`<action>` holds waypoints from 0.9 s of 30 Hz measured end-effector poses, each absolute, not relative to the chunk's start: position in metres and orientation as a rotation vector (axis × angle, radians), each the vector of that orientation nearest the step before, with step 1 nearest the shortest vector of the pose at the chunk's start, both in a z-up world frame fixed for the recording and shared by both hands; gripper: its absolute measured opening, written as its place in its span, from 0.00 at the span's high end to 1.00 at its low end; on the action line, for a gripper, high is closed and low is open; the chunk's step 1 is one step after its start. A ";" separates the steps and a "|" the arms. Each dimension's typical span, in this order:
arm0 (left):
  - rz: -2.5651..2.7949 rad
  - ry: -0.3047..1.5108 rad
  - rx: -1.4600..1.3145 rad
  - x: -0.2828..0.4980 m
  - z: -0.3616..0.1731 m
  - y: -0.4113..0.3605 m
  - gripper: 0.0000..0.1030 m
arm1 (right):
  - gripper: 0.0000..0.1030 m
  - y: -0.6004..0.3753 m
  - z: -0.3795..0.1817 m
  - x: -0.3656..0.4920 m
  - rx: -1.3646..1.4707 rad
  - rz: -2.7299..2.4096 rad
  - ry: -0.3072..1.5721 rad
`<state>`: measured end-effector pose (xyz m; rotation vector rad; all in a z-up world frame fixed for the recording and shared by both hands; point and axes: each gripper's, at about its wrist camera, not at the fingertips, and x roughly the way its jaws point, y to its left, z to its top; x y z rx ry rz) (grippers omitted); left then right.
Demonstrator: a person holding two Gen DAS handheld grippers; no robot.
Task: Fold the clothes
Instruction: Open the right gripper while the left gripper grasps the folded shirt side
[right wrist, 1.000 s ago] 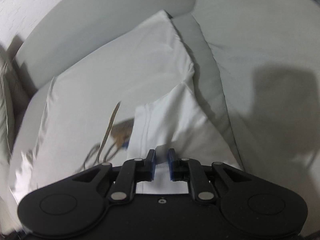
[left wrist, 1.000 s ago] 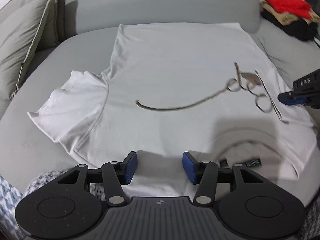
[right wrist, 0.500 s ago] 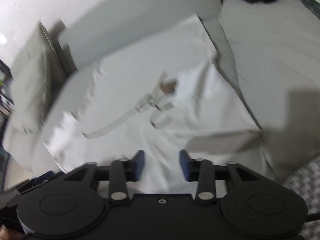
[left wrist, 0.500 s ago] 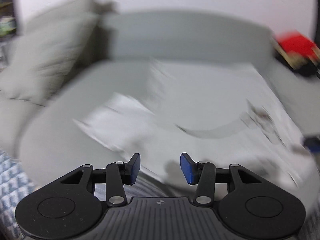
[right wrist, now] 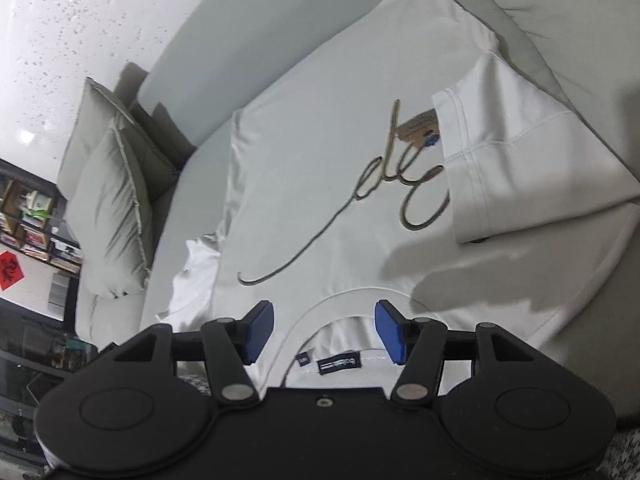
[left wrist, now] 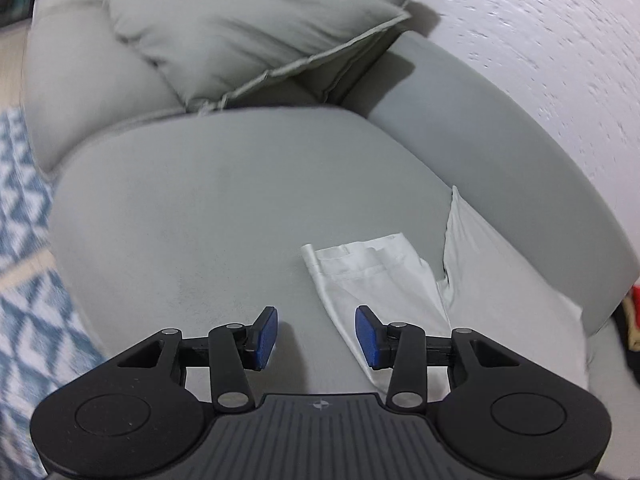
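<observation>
change since earlier frame: the left gripper now faces bare sofa cushion and one sleeve, where it earlier faced the whole shirt; the right gripper, earlier pinched on a sleeve, now stands parted with that sleeve lying folded over the shirt body.
left gripper: blue pads wide apart, nothing between them; the left sleeve lies just ahead of its right finger.
right gripper: blue pads wide apart, holding nothing; the collar curves between and just ahead of the fingers.
t-shirt: one, white, smooth knit, spread flat on the sofa ahead of both grippers; thin olive script loops across the chest.
folded sleeve: one, stitched double hem, ahead and right of the right fingers, partly covering a brown tag.
neck labels: two, small, dark, inside the collar between the fingers.
pillows: two, grey, piped edges, ahead-left of the right gripper.
sofa: grey, matte, rounded cushion.
</observation>
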<state>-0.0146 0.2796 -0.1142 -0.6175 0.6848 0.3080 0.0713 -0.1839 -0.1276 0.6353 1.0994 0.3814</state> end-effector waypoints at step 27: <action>0.279 0.655 -0.421 0.043 -0.090 0.264 0.99 | 0.39 -0.209 -0.148 0.070 0.717 0.312 1.112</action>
